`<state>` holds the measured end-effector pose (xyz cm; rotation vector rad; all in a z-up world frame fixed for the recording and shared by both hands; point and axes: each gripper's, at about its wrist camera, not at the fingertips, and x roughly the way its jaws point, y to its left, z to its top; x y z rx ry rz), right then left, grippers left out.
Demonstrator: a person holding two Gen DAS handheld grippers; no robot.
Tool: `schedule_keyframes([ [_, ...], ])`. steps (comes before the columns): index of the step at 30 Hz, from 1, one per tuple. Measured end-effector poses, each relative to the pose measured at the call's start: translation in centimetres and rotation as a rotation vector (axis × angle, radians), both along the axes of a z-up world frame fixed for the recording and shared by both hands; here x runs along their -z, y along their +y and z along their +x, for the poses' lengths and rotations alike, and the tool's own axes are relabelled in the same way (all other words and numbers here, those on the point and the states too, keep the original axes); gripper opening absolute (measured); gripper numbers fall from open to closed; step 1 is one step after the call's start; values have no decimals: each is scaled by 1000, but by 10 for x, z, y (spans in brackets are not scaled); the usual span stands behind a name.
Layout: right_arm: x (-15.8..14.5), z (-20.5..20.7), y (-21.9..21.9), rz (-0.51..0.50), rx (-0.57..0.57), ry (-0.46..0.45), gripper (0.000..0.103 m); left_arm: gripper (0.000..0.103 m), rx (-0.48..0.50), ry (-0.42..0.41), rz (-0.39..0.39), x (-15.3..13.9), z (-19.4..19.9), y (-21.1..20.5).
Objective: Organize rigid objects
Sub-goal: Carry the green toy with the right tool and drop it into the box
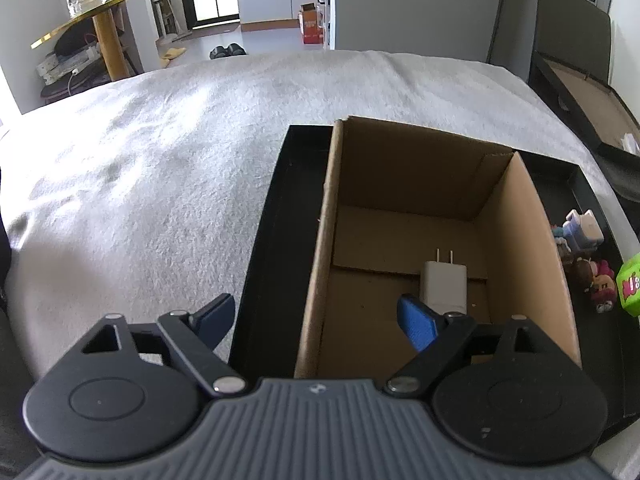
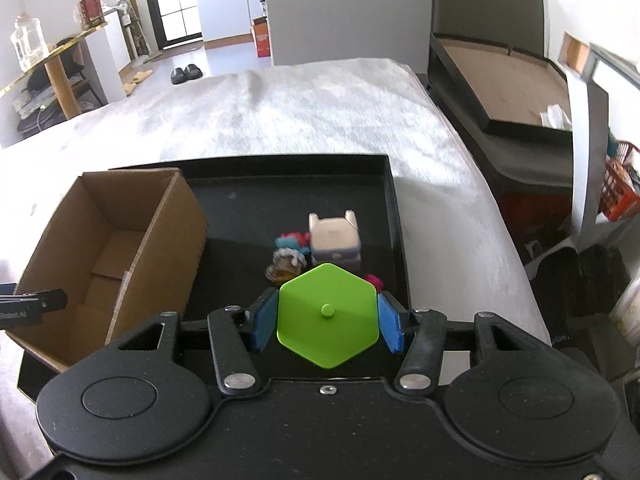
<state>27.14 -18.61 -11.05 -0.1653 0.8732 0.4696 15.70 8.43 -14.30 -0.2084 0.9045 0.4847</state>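
Note:
An open cardboard box (image 1: 520,240) stands in a black tray (image 1: 272,216) on a white-covered bed. A white plug charger (image 1: 444,286) lies on the box floor. My left gripper (image 1: 316,316) is open and empty, straddling the box's left wall, one finger inside near the charger. My right gripper (image 2: 328,320) is shut on a green hexagonal box (image 2: 328,316), held above the tray (image 2: 384,208) right of the cardboard box (image 2: 160,232). Small toy figures (image 2: 292,252) and a white cube toy (image 2: 334,236) lie in the tray beyond it. The green box also shows in the left wrist view (image 1: 630,288).
The white bed cover (image 1: 140,168) stretches left and beyond the tray. A dark flat case (image 2: 504,76) lies right of the bed. A gold-edged table (image 1: 100,12) with a glass jar stands at the far left. An orange basket (image 2: 618,196) is at right.

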Motion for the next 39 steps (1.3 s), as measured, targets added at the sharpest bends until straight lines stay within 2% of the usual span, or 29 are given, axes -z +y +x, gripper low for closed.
schedule_keyframes([
  [3, -5, -3, 8, 3, -12, -13, 52, 82, 1, -18, -8, 1, -2, 2],
  [7, -11, -6, 18, 9, -33, -29, 52, 73, 6, -36, -23, 4, -5, 5],
  [11, -18, -10, 29, 16, -51, -44, 52, 56, -1, -46, -48, 10, -7, 9],
  [23, -37, -22, 67, 24, -109, -91, 52, 15, 17, -108, -122, 11, -19, 17],
  [30, -44, -27, 94, 25, -153, -106, 52, 14, 20, -132, -149, 11, -23, 21],
  [39, -36, -32, 130, 19, -227, -95, 52, 14, 19, -135, -173, 11, -25, 23],
])
